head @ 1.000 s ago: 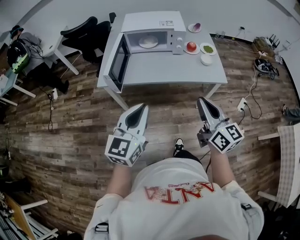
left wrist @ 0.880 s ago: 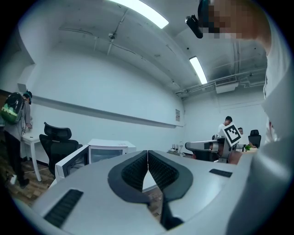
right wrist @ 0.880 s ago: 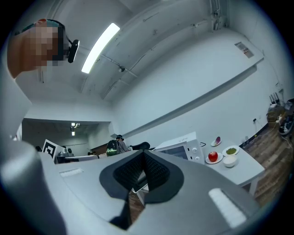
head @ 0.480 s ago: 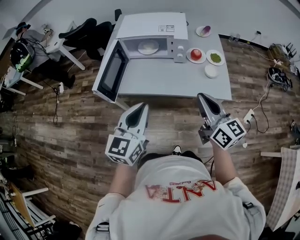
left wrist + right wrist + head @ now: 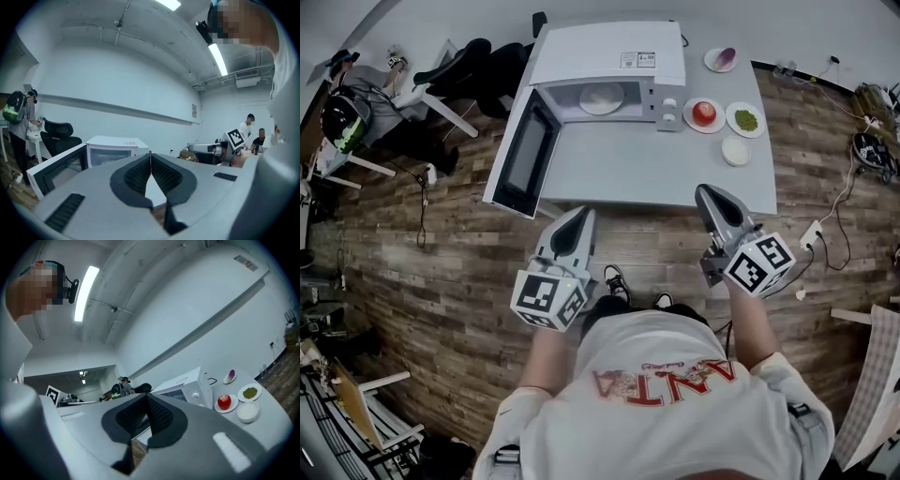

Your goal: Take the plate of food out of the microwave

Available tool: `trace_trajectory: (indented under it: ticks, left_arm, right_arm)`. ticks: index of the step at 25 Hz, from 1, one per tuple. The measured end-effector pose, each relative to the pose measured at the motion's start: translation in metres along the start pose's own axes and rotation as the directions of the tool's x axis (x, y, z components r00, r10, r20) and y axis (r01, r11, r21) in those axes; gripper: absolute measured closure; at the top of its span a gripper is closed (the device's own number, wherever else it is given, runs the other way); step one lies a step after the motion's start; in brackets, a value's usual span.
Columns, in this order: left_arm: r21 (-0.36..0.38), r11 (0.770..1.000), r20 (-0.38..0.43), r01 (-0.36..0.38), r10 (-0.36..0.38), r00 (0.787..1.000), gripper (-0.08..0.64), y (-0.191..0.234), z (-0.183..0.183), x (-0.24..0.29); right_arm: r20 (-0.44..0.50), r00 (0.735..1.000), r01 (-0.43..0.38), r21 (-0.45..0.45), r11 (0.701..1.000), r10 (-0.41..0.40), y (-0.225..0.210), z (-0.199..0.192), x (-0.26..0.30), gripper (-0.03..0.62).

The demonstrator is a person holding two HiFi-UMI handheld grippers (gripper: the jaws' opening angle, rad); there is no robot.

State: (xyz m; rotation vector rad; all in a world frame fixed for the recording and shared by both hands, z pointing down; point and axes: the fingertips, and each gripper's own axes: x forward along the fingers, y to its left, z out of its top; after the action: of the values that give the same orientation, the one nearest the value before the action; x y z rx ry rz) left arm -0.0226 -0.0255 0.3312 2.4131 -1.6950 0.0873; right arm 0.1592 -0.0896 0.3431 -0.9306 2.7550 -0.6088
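Note:
A white microwave stands at the back of a grey table, its door swung open to the left. Inside sits a white plate of food. Both grippers hang in front of the table's near edge, short of it. My left gripper is shut and empty, pointing toward the open door. My right gripper is shut and empty too, near the table's front right part. The left gripper view shows the microwave ahead past shut jaws; the right gripper view shows it as well.
Right of the microwave are a plate with a tomato, a plate of green food, a white bowl and a plate with a purple piece. A black office chair stands left; cables and a power strip lie on the floor at the right.
The table and microwave have drawn nearer to the person and both grippers. The grippers keep the same shut pose in front of the body.

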Motion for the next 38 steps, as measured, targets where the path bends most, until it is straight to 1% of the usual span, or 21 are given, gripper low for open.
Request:
trace_trajectory:
  ticks: [6, 10, 12, 17, 23, 25, 28, 30, 33, 35, 38]
  left_arm:
    - [-0.008, 1.000, 0.031, 0.013, -0.013, 0.999, 0.551, 0.046, 0.012, 0.026]
    - [-0.012, 1.000, 0.037, 0.025, -0.024, 0.999, 0.551, 0.089, 0.017, 0.042]
    - [-0.026, 0.999, 0.031, 0.037, -0.036, 0.999, 0.551, 0.105, 0.016, 0.049]
    - [-0.035, 0.993, 0.024, 0.109, -0.108, 0.994, 0.551, 0.126, 0.014, 0.067]
    - [-0.061, 0.988, 0.017, 0.142, -0.141, 0.990, 0.551, 0.138, 0.012, 0.081]
    - [-0.059, 0.989, 0.012, 0.132, -0.132, 0.991, 0.551, 0.142, 0.011, 0.089]
    - [-0.063, 0.993, 0.010, 0.099, -0.098, 0.995, 0.551, 0.150, 0.012, 0.102]
    - [-0.069, 0.995, 0.006, 0.068, -0.068, 0.998, 0.551, 0.154, 0.012, 0.108]
    - [-0.068, 0.997, -0.005, 0.036, -0.036, 0.999, 0.551, 0.158, 0.012, 0.119]
    - [-0.060, 0.998, -0.009, 0.019, -0.019, 1.000, 0.551, 0.162, 0.012, 0.127]
    - [-0.073, 0.997, -0.013, -0.006, 0.005, 1.000, 0.551, 0.166, 0.008, 0.134]
  right_arm:
    - [-0.002, 0.999, 0.032, -0.010, 0.999, -0.032, -0.010, 0.007, 0.044, 0.589]
    - [-0.011, 0.999, 0.042, -0.032, 0.999, -0.043, -0.006, 0.007, 0.092, 0.589]
    - [-0.017, 0.999, 0.046, -0.031, 0.998, -0.047, -0.001, 0.003, 0.116, 0.589]
    - [-0.020, 0.997, 0.078, -0.025, 0.997, -0.079, 0.009, -0.006, 0.158, 0.589]
    - [-0.043, 0.992, 0.121, 0.006, 0.993, -0.121, -0.004, -0.015, 0.168, 0.589]
    - [-0.043, 0.992, 0.118, 0.029, 0.993, -0.117, -0.014, -0.017, 0.174, 0.589]
    - [-0.055, 0.994, 0.097, 0.069, 0.993, -0.094, -0.030, -0.024, 0.189, 0.589]
    - [-0.072, 0.994, 0.089, 0.107, 0.990, -0.082, -0.041, -0.030, 0.198, 0.589]
    - [-0.107, 0.991, 0.098, 0.163, 0.982, -0.081, -0.061, -0.042, 0.213, 0.588]
    - [-0.129, 0.988, 0.114, 0.219, 0.969, -0.087, -0.076, -0.052, 0.226, 0.588]
    - [-0.165, 0.982, 0.143, 0.337, 0.931, -0.091, -0.095, -0.074, 0.243, 0.588]
